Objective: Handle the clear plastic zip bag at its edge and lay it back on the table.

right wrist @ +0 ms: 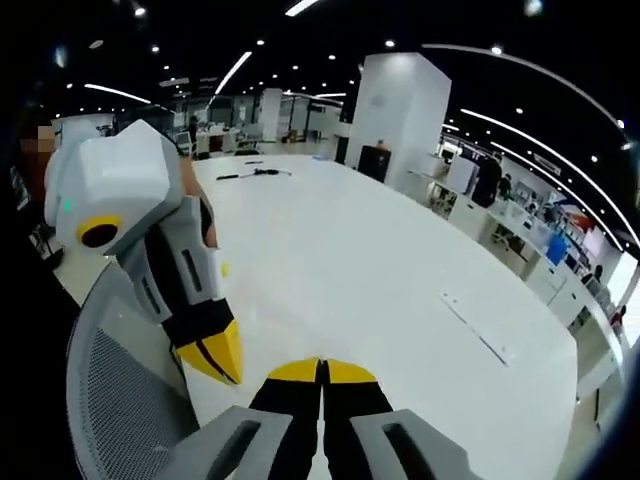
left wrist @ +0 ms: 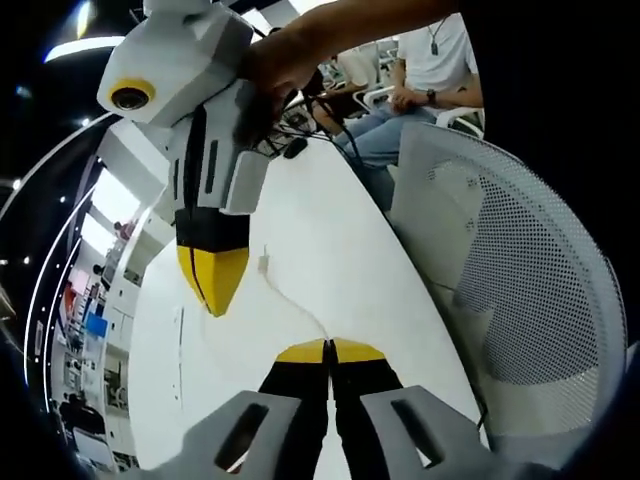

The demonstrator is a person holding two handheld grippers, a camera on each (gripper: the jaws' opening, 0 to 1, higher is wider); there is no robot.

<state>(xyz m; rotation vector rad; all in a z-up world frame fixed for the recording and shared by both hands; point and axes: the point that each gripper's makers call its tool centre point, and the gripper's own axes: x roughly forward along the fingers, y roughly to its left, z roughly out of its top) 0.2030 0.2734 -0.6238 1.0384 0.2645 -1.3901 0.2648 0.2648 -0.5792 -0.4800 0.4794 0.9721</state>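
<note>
right gripper [left wrist: 213, 285]: hangs over the white table [left wrist: 330, 230] in a hand [left wrist: 280, 55], yellow tips pressed together, nothing in them that I can see

faint line [left wrist: 290, 300]: a thin curve on the table running toward the left gripper's tips. My guess is that it's the zip bag's edge, but clear film on white means I can't tell for sure.

left gripper [left wrist: 328, 350]: jaws closed tight just above the table; can't tell if there's film pinched between them

mesh chair [left wrist: 520, 260]: right at the table edge (easy to bump an elbow on)

how I'd do it: part one pair of tips, come in low and flat at that edge, then pinch only the rim. Keep the other gripper out of the way, lower the bag slowly, and let go once it's lying flat.
</note>
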